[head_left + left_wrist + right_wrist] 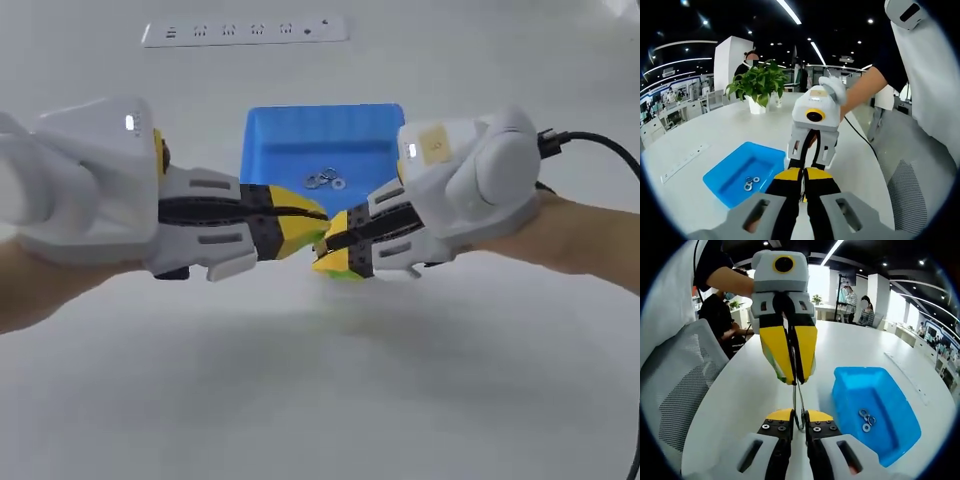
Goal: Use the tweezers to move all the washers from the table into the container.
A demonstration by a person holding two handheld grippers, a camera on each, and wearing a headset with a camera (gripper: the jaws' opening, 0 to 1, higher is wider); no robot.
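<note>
Left tongs and right tongs met tip to tip over the white desk, just in front of the blue container. In the head view the left pair came in from the left and the right pair from the right, both angled inward, yellow pads almost touching.

Right gripper view: thin metal tweezers ran straight between the two pairs. One end sat between the right tongs at the bottom of the view. The other end went up into the left tongs. Both pairs were narrow, each pinched on the tweezers.

Left gripper view: left tongs drawn close together, with the right tongs facing them nose on. The tweezers were too slim to pick out there.

Washers: a small cluster lay on the floor of the container, near its front wall in the head view. The same cluster showed in the left gripper view and the right gripper view. The container rested flat on the desk.

A white power strip lay beyond the container. A black cable trailed from the right gripper. A potted plant stood farther back on the desk.
</note>
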